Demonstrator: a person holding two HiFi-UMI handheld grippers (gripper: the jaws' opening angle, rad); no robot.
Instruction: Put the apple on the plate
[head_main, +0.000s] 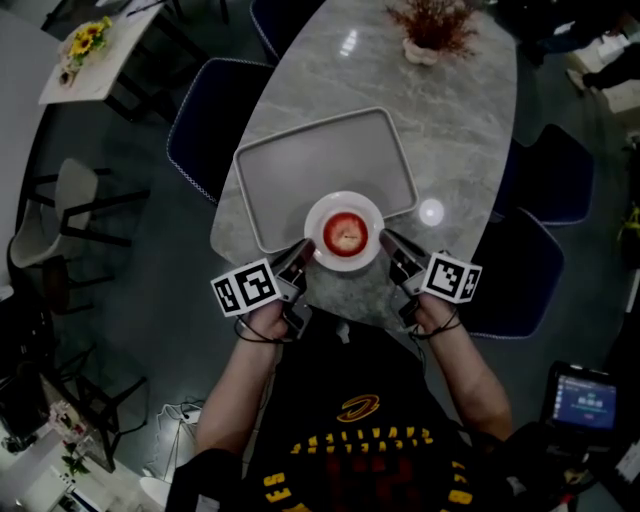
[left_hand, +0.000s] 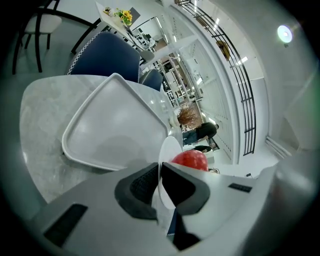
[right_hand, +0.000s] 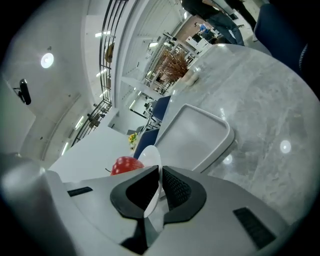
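A red apple (head_main: 345, 233) sits in the middle of a white plate (head_main: 317, 212) near the table's front edge. The plate overlaps the near rim of a grey tray (head_main: 300, 160). My left gripper (head_main: 299, 262) is shut on the plate's left rim, my right gripper (head_main: 389, 246) on its right rim. In the left gripper view the plate (left_hand: 169, 150) shows edge-on between the jaws, with the apple (left_hand: 190, 158) just beyond. The right gripper view has the plate (right_hand: 151, 157) edge-on too, and the apple (right_hand: 125, 165) to its left.
The grey marble table (head_main: 460, 120) carries a pot of dried flowers (head_main: 432, 28) at its far end. Blue chairs (head_main: 215, 110) stand at both sides of the table (head_main: 545, 180). A small white table with yellow flowers (head_main: 85, 45) stands at far left.
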